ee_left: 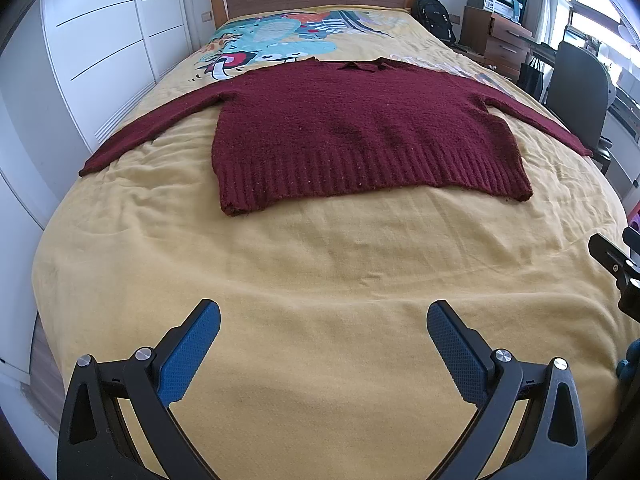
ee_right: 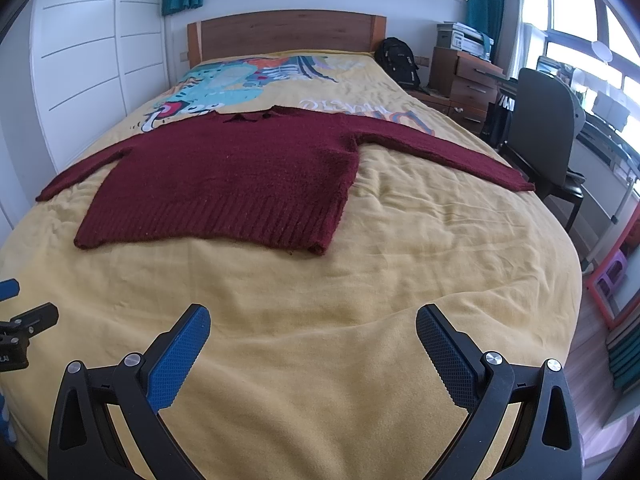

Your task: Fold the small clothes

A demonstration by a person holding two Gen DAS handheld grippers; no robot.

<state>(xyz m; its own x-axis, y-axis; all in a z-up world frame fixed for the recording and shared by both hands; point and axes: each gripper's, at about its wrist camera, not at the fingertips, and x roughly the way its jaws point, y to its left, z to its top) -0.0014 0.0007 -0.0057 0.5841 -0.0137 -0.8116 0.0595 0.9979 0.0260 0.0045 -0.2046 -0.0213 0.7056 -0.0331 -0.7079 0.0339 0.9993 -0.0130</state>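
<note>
A dark red knitted sweater [ee_left: 360,128] lies flat on the yellow bedspread [ee_left: 320,264], collar toward the headboard, both sleeves spread out sideways, ribbed hem toward me. It also shows in the right wrist view [ee_right: 232,176]. My left gripper [ee_left: 323,314] is open and empty, hovering over bare bedspread well short of the hem. My right gripper [ee_right: 313,318] is open and empty, also short of the hem, nearer its right corner. Part of the right gripper [ee_left: 618,268] shows at the right edge of the left wrist view.
The bed has a wooden headboard [ee_right: 286,34]. White wardrobe doors [ee_left: 100,40] run along the left side. On the right stand a grey chair [ee_right: 544,120], a wooden drawer unit [ee_right: 464,80] and a black backpack [ee_right: 400,60].
</note>
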